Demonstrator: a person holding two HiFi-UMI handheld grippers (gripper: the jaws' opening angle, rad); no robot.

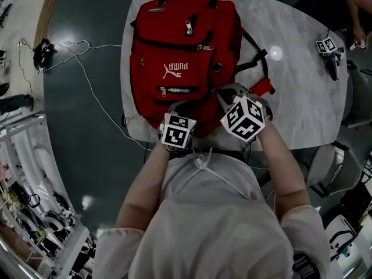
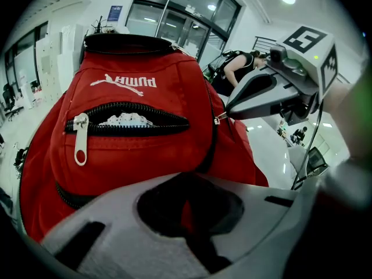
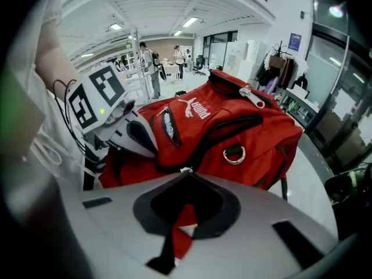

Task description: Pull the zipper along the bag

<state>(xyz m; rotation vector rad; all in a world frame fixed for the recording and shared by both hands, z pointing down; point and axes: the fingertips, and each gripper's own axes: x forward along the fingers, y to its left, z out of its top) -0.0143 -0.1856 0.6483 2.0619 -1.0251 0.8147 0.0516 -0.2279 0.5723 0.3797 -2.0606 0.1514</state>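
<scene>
One red fabric backpack point(image 1: 186, 63), flat on its back on the white marbled desk point(image 1: 296, 97), left of the desk's middle. Long axis straight away from the person: black top handle at the far edge, bottom end at the near edge, white printed logo upside down in the head view.

On the front panel, three silver metal pulls counted in the head view, on black toothed zippers. Nearest the person, the front-pocket zipper point(image 2: 128, 125), crosswise to the long axis, gaping open, with something white and lacy inside. At its left end, one long flat silver pull point(image 2: 81, 139), hanging down.

Two hand-held grippers of grey moulded plastic, one marker cube on each, both at the bag's near end. Left hand-held gripper point(image 1: 179, 106) point(image 2: 185, 211) clenched, with a fold of the red fabric pinched between its dark pads at the bottom of the bag. Just to its right, right hand-held gripper point(image 1: 224, 95) point(image 3: 185, 173) clenched as well, tips on the silver zipper slider point(image 2: 220, 119) of the black main zipper curving round the bag's right side.

Beyond it on that side, one round silver metal ring point(image 3: 234, 154) on a black loop, and black webbing straps point(image 1: 256, 60) spread onto the desk. At the desk's far right corner, one more marker-cube device point(image 1: 328, 48), well apart from the bag.
</scene>
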